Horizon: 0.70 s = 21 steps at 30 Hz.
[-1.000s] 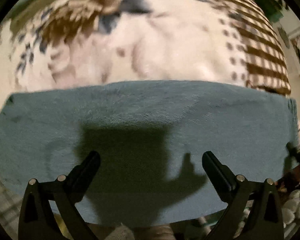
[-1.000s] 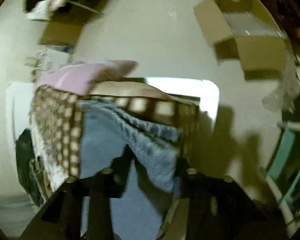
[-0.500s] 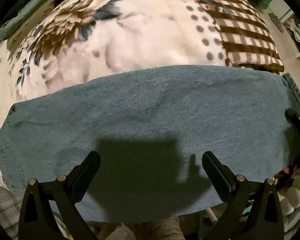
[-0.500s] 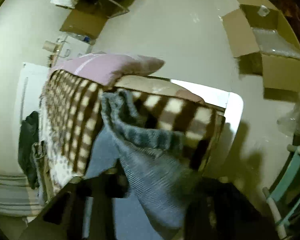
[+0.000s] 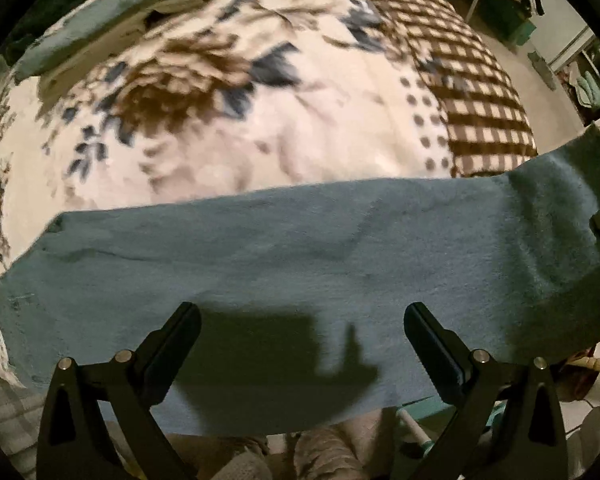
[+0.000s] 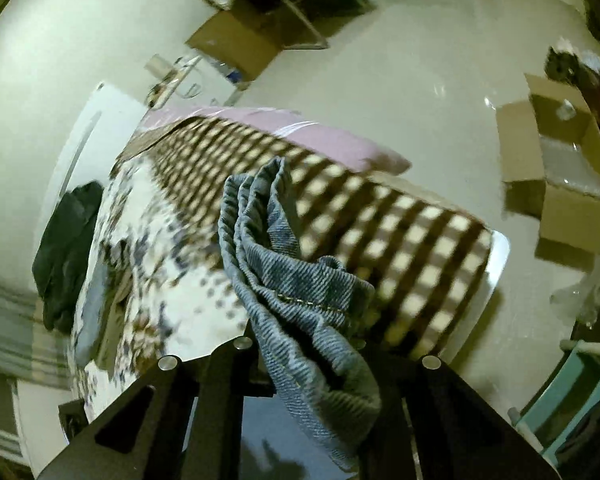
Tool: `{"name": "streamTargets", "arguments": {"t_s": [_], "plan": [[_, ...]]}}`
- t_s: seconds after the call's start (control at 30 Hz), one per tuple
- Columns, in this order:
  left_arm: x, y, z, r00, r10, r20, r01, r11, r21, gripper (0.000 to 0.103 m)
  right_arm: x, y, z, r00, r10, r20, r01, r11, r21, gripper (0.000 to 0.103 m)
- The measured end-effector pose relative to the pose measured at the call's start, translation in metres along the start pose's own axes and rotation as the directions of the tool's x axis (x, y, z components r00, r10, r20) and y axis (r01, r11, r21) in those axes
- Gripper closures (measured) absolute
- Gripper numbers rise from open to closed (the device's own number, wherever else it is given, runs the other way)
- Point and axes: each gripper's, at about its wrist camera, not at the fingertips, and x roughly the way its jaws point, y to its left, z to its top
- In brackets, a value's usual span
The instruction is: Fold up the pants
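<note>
The blue denim pants (image 5: pixel 300 264) lie in a long flat band across the bed, on top of a fuzzy white blanket with brown and blue flowers (image 5: pixel 228 92). The cloth looks soft and a bit wrinkled. One side of the blanket has a brown and cream checked edge (image 5: pixel 476 92).

The left tongs (image 5: pixel 302 328) point straight down over the pants. Their two black fingers stand wide apart with nothing between them, and their dark shadow falls on the denim.

The right tongs (image 6: pixel 312 364) tilt down at a slant. Their jaws are closing, with a bunched-up end of the pants (image 6: pixel 296 280) pinched between them. This end is lifted off the bed and hangs in thick folds. You can see the slanted weave and a line of yellow stitches.

Only the right view shows the room: a pink pillow (image 6: pixel 300 136) at the blanket's edge, open brown cardboard boxes (image 6: pixel 560 176) on the shiny pale floor (image 6: pixel 412 64), and a dark piece of clothing (image 6: pixel 64 248) beside the bed. Only the left view shows the whole flat stretch of pants.
</note>
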Motion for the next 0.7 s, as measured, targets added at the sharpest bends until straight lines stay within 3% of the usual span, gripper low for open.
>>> {"name": "streamTargets", "arguments": {"t_s": [0.23,0.37,0.53,0.7], "plan": [[-0.03,0.07,-0.017,0.999,-0.01,0.044,0.012,0.998,-0.06,0.0,-0.013,0.078,-0.046,0.999,0.048,-0.014,-0.049,0.99,-0.129,0.089],[-0.043,0.125,-0.039,0.998,-0.007,0.055,0.013,0.993,-0.114,0.0,-0.013,0.131,-0.091,0.996,0.077,-0.055,-0.087,0.972,-0.216,0.089],[-0.048,0.204,-0.075,0.999,-0.008,0.036,0.016,0.973,-0.231,0.0,0.004,0.188,-0.168,0.984,0.086,-0.158,-0.136,0.932,-0.336,0.089],[-0.036,0.279,-0.117,1.0,0.017,-0.015,-0.021,0.934,-0.356,0.0,0.034,0.229,-0.256,0.959,0.064,-0.274,-0.186,0.875,-0.448,0.09]]}}
